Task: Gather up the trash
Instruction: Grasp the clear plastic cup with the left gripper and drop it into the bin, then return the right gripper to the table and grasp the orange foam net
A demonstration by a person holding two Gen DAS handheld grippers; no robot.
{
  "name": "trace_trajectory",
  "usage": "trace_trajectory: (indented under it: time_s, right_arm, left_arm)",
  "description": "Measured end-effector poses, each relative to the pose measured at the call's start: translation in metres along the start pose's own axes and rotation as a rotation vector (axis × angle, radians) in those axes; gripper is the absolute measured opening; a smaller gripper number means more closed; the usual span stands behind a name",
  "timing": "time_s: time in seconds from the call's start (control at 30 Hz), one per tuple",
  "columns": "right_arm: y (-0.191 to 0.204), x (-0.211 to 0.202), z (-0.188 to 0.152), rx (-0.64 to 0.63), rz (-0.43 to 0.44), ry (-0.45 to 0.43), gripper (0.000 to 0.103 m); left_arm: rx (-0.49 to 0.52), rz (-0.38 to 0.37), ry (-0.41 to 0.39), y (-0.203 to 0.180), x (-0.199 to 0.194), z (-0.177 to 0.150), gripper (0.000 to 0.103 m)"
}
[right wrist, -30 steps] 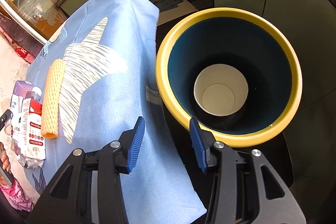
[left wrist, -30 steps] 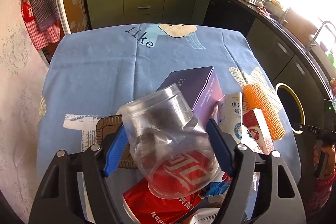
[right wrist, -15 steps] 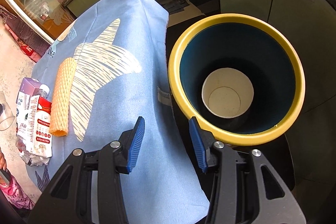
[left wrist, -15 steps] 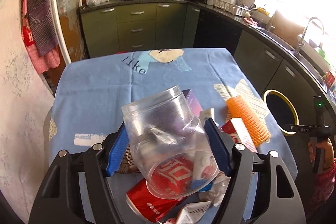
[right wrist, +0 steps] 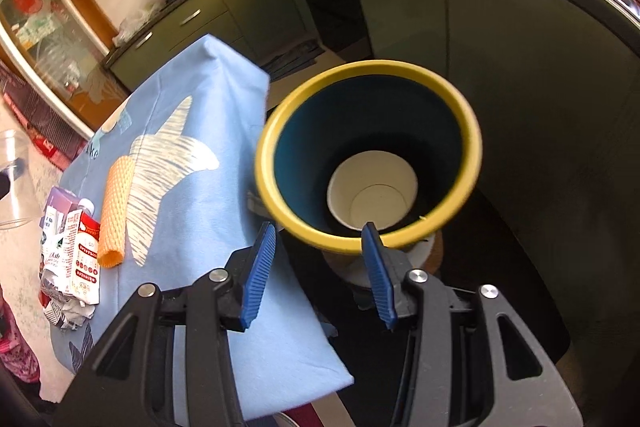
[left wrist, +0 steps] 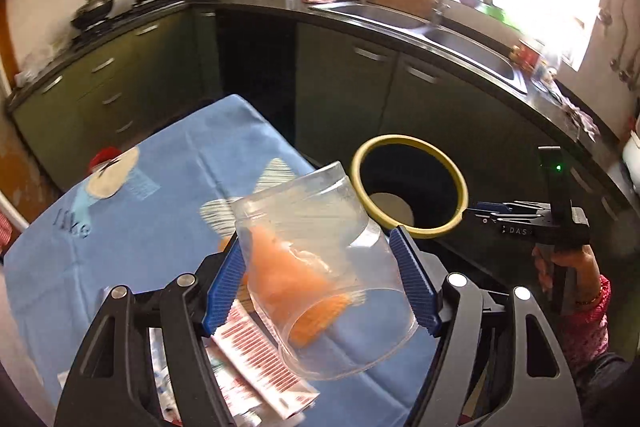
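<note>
Clear plastic jar (left wrist: 320, 267) clamped between left gripper (left wrist: 320, 285) pads, tilted, now swung off trash pile toward yellow-rimmed bin (left wrist: 408, 187). Right gripper (right wrist: 320, 275) half-open, empty, over bin.

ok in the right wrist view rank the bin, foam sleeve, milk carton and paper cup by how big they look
1. bin, clearly largest
2. paper cup, lying in the bottom of the bin
3. foam sleeve and milk carton look about alike; both lie near the fisheye edge, so I won't rank them.
</note>
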State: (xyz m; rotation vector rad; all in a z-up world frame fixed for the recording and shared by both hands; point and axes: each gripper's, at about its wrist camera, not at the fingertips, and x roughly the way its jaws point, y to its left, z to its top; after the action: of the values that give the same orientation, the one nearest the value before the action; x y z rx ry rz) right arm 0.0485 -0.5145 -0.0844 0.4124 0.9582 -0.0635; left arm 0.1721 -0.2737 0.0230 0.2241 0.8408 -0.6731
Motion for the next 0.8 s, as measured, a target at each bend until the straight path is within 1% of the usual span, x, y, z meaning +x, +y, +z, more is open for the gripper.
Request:
trace_trajectory:
  time_s: [0.1,0.17,0.2,0.27,0.3,0.43,0.47,0.5,0.53,0.63,0.73,0.8]
  right_arm:
    - [-0.026,-0.008,-0.006,0.051,-0.006,-0.015,0.044]
    - [-0.042,-0.013,-0.012,0.082,-0.014,-0.024,0.044]
    - [-0.048,-0.016,-0.014,0.092,-0.016,-0.027,0.044]
    - [-0.060,-0.019,-0.018,0.115,-0.019,-0.032,0.045]
    - [-0.065,-0.020,-0.020,0.122,-0.019,-0.033,0.045]
    - [-0.080,-0.023,-0.027,0.147,-0.019,-0.036,0.048]
    - [-0.082,-0.023,-0.029,0.151,-0.018,-0.036,0.048]
    - [-0.084,-0.023,-0.030,0.155,-0.018,-0.035,0.048]
    - [-0.086,-0.023,-0.030,0.159,-0.018,-0.035,0.048]
    - [-0.089,-0.022,-0.029,0.163,-0.017,-0.039,0.048]
    - [-0.086,-0.023,-0.031,0.154,-0.013,-0.040,0.049]
    - [-0.085,-0.022,-0.031,0.150,-0.009,-0.038,0.050]
  left_arm:
    - [0.081,-0.071,0.036,-0.049,0.038,0.028,0.071]
    - [0.107,-0.103,0.061,-0.070,0.063,0.040,0.071]
    - [0.121,-0.124,0.087,-0.086,0.080,0.048,0.071]
    - [0.134,-0.145,0.118,-0.100,0.111,0.059,0.072]
    - [0.145,-0.153,0.133,-0.112,0.128,0.065,0.072]
    - [0.157,-0.138,0.158,-0.128,0.176,0.076,0.073]
    - [0.157,-0.133,0.154,-0.132,0.187,0.080,0.076]
    - [0.161,-0.125,0.151,-0.135,0.196,0.083,0.082]
    - [0.163,-0.118,0.146,-0.134,0.203,0.085,0.084]
    - [0.166,-0.094,0.124,-0.138,0.215,0.095,0.085]
    - [0.156,-0.103,0.093,-0.136,0.200,0.099,0.085]
    - [0.153,-0.095,0.063,-0.133,0.181,0.098,0.085]
